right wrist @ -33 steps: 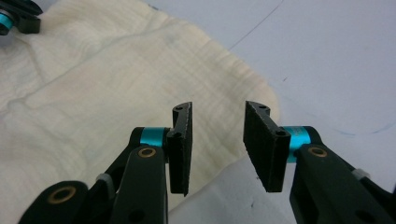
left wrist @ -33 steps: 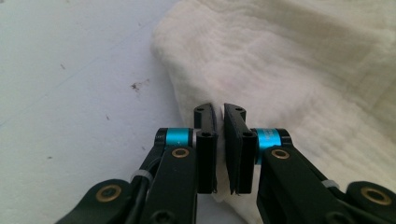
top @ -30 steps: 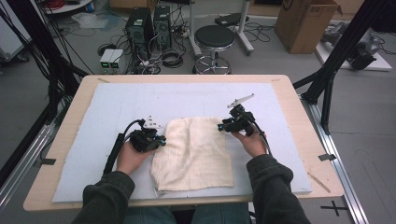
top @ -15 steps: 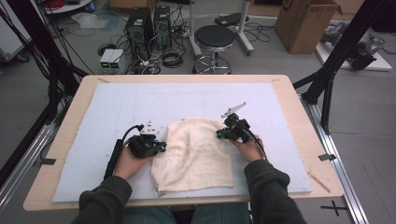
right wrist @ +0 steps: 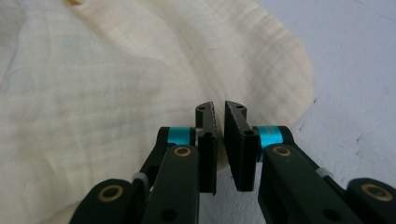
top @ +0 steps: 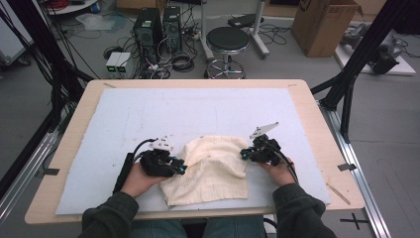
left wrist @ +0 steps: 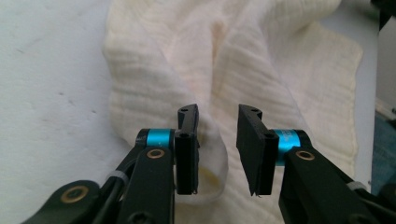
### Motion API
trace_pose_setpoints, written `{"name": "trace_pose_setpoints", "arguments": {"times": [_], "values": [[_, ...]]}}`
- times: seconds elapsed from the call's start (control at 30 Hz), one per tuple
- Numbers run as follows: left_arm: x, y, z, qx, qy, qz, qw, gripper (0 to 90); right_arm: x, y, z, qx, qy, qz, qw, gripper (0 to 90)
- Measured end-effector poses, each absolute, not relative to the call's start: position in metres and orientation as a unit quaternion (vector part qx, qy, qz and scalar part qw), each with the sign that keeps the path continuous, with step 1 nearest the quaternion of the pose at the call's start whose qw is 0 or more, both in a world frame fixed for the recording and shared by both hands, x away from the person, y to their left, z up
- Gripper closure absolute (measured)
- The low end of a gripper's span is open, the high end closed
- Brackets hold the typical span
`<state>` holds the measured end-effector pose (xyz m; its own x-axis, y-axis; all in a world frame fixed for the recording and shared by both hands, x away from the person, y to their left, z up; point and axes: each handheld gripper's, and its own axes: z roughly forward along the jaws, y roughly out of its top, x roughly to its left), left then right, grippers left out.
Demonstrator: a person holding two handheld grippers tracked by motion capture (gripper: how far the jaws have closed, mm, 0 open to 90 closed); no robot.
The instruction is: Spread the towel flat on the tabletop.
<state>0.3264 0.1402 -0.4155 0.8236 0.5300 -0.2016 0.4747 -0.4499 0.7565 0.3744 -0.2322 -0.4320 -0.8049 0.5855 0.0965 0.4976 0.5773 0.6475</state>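
While both of the person's forearms enter from the near edge of the light wooden table [top: 297,89], each hand holds one black two-jaw tool low over the pale blue mat [top: 198,111], pointed inward at the other. The left tool [left wrist: 217,140] has just been opening: its jaws stand apart, a raised fold of the cream-coloured crinkled cotton cloth [top: 213,166] lying against the inner jaw, unclamped. The right tool [right wrist: 219,140] has just been opening slightly: its jaws stand nearly together with a thin gap, the cloth's rounded edge just beyond and below the tips, and nothing pinched that can be seen. The cloth lies bunched between the two tools, its near hem close to the mat's near edge. Ahead of both tools the mat is bare up to the table's far edge. Count: two tools, one cloth, one mat.
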Motion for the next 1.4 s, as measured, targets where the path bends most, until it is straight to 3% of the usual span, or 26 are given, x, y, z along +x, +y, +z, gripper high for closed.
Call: {"name": "trace_pose_setpoints", "arguments": {"times": [0.17, 0.33, 0.5, 0.63, 0.8, 1.0, 1.13, 1.2, 1.4], "values": [[0.348, 0.162, -0.404, 0.816, 0.353, 0.064, 0.454, 67.0, 0.376, -0.235, -0.433, 0.304, 0.885, 0.348, 0.06, 82.7], [0.371, 0.172, -0.411, 0.78, 0.432, 0.099, 0.442, 74.4, 0.376, -0.236, -0.434, 0.302, 0.883, 0.354, 0.06, 82.6], [0.386, 0.169, -0.428, 0.77, 0.47, 0.078, 0.424, 78.8, 0.375, -0.237, -0.434, 0.3, 0.884, 0.354, 0.059, 82.5], [0.382, 0.159, -0.431, 0.802, 0.435, 0.055, 0.406, 72.7, 0.375, -0.238, -0.435, 0.299, 0.883, 0.357, 0.06, 81.4], [0.373, 0.148, -0.432, 0.834, 0.4, 0.077, 0.371, 65.8, 0.374, -0.238, -0.433, 0.3, 0.879, 0.365, 0.065, 74.8], [0.371, 0.139, -0.434, 0.843, 0.382, 0.082, 0.369, 73.7, 0.384, -0.252, -0.426, 0.347, 0.848, 0.387, 0.102, 61.3], [0.369, 0.131, -0.434, 0.848, 0.373, 0.098, 0.363, 80.2, 0.394, -0.255, -0.434, 0.373, 0.842, 0.379, 0.09, 58.1], [0.369, 0.131, -0.434, 0.847, 0.374, 0.094, 0.367, 83.9, 0.398, -0.253, -0.439, 0.375, 0.845, 0.372, 0.087, 59.5], [0.369, 0.134, -0.432, 0.844, 0.376, 0.105, 0.368, 86.6, 0.401, -0.25, -0.44, 0.356, 0.85, 0.379, 0.086, 84.0]]}}
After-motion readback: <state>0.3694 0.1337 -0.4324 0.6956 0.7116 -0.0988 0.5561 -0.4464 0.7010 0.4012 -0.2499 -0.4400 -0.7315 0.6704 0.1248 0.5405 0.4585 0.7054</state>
